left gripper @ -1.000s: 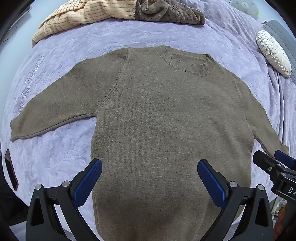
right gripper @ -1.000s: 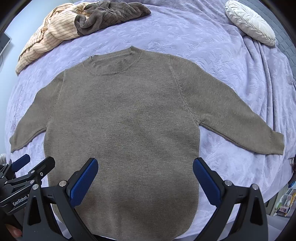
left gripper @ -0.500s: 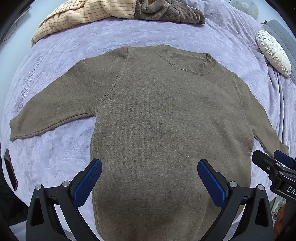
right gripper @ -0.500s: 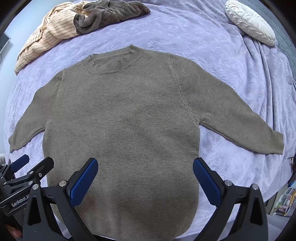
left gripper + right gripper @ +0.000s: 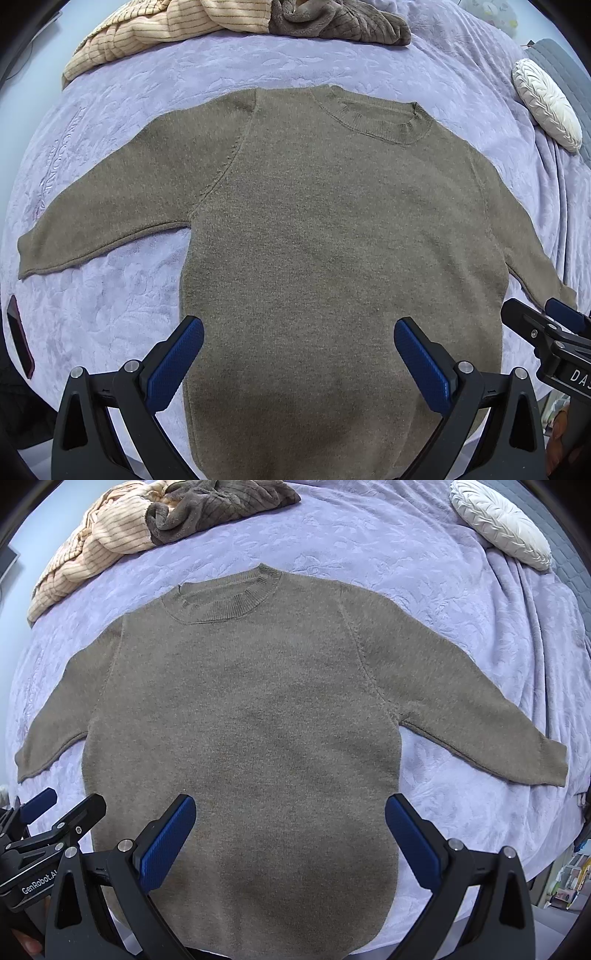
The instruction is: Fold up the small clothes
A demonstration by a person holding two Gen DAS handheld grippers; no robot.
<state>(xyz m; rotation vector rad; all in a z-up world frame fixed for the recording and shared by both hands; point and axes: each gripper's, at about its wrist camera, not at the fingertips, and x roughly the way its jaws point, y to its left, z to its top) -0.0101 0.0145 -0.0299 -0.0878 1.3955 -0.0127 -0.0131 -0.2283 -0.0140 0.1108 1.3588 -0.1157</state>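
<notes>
A small olive-brown knit sweater lies flat and face up on a lavender bedspread, both sleeves spread out, collar at the far side. My left gripper hovers open above the sweater's lower body, nothing between its blue pads. My right gripper is likewise open over the hem area, empty. Each gripper shows at the edge of the other's view: the right gripper beside the right cuff, the left gripper below the left cuff.
A heap of other clothes, a striped cream garment and a brown plush one, lies at the bed's far edge. A white pleated cushion sits far right. A dark phone-like object rests at the left.
Both views have shifted only very slightly; the sweater has not moved and both grippers stay open.
</notes>
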